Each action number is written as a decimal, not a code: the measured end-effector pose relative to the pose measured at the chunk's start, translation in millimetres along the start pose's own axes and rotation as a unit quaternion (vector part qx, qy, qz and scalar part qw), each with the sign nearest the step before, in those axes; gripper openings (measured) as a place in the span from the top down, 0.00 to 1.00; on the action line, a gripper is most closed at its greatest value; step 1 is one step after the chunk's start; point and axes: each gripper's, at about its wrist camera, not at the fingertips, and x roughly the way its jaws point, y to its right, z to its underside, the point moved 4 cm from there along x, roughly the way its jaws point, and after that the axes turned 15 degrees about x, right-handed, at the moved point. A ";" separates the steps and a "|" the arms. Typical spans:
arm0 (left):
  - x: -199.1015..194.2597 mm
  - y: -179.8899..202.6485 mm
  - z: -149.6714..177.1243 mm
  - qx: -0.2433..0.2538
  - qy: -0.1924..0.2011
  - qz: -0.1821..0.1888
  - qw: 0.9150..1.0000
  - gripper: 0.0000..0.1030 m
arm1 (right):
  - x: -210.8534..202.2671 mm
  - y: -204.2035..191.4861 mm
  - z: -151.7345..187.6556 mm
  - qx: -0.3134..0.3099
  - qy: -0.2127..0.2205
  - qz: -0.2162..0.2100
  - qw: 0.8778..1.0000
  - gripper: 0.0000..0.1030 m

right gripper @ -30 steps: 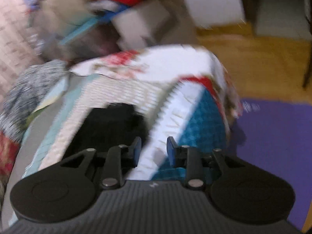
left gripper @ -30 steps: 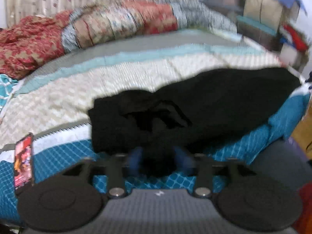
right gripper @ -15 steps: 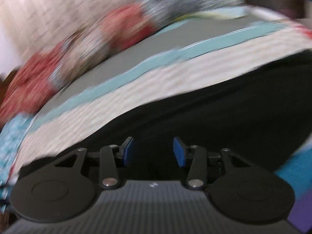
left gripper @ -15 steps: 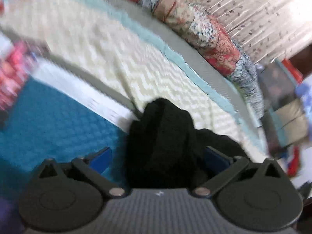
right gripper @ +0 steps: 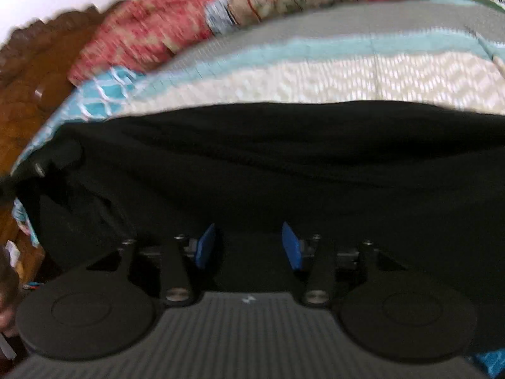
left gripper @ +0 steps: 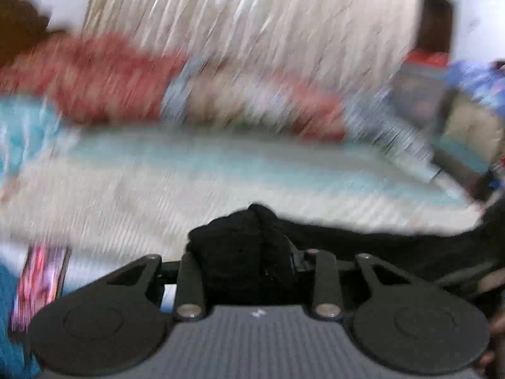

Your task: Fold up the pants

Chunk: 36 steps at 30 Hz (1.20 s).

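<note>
Pants point(right gripper: 284, 164): black, spread lengthwise across the striped bedspread point(right gripper: 378, 75), near its front edge; one end bunched up in the left wrist view.
Left gripper point(left gripper: 243, 262): clamped on a thick wad of the black fabric — jaws have just been closing, cloth filling the gap between them.
Right gripper point(right gripper: 249, 246): jaws apart, blue pads point(right gripper: 205, 249) bare; jaws have just been opening a little; hovering low over the cloth with fabric below and between, nothing pinched yet.
Surroundings: phone point(left gripper: 38, 287) lying on the bed to the left of the bunched end; patterned quilt point(right gripper: 176, 31) rolled along the far side. Left view heavily blurred, details beyond that not readable.
Step in hand, judged: second grip — right gripper to take the near edge so both ends can be lifted and folded together.
Doing it well: drop the right pads onto the hem itself, not mid-panel; catch both layers in one pinch; match the left grip's height before lifting; keep the cloth taut between the two grips to avoid a crooked crease.
Risk: left wad is bulky — may pull unevenly.
</note>
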 end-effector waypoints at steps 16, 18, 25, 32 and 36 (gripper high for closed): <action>-24.9 -51.4 8.5 -0.194 0.016 0.051 0.980 0.33 | -19.8 -36.8 20.3 -0.087 0.023 -0.059 0.994 0.49; -23.0 -46.2 -4.1 -0.179 0.023 0.074 0.981 0.46 | -4.9 -44.3 25.2 -0.101 -0.002 -0.060 0.993 0.49; 46.4 5.1 -15.6 -0.089 -0.051 0.142 0.985 0.82 | 27.2 -35.1 32.1 -0.061 -0.059 -0.061 0.995 0.48; 132.2 4.8 -6.5 -0.073 -0.126 0.100 0.984 0.94 | 3.1 -28.1 50.6 -0.095 -0.063 -0.058 0.992 0.48; 120.5 12.6 -13.2 -0.068 -0.118 0.079 0.988 0.94 | -5.0 -21.0 48.6 -0.077 -0.067 -0.074 0.992 0.48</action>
